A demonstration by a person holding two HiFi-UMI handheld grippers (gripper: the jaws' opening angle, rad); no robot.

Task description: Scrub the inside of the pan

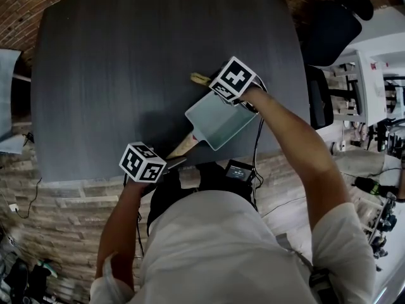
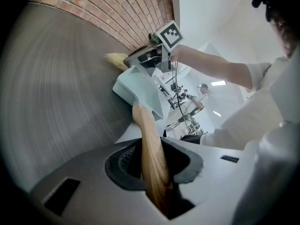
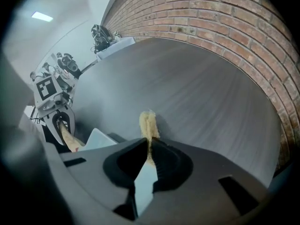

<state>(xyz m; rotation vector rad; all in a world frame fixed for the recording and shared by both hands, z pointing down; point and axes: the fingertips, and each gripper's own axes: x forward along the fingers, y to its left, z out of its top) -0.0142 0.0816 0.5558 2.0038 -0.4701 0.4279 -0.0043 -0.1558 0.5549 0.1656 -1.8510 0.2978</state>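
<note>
Wooden handle [image 2: 151, 146] of pale green square pan [image 1: 218, 120] clamped in left gripper [image 2: 150, 165], pan over near edge of dark grey worktop [image 1: 126, 56]; yellow scrub pad [image 3: 149, 123] pinched flat in right gripper [image 3: 150, 150], poking out at pan's far rim

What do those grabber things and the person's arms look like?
The left gripper and right gripper are grey shells with black pads, each carrying a white cube printed with black square markers. A black cable trails from the right one. The person wears a white short-sleeved shirt.
</note>
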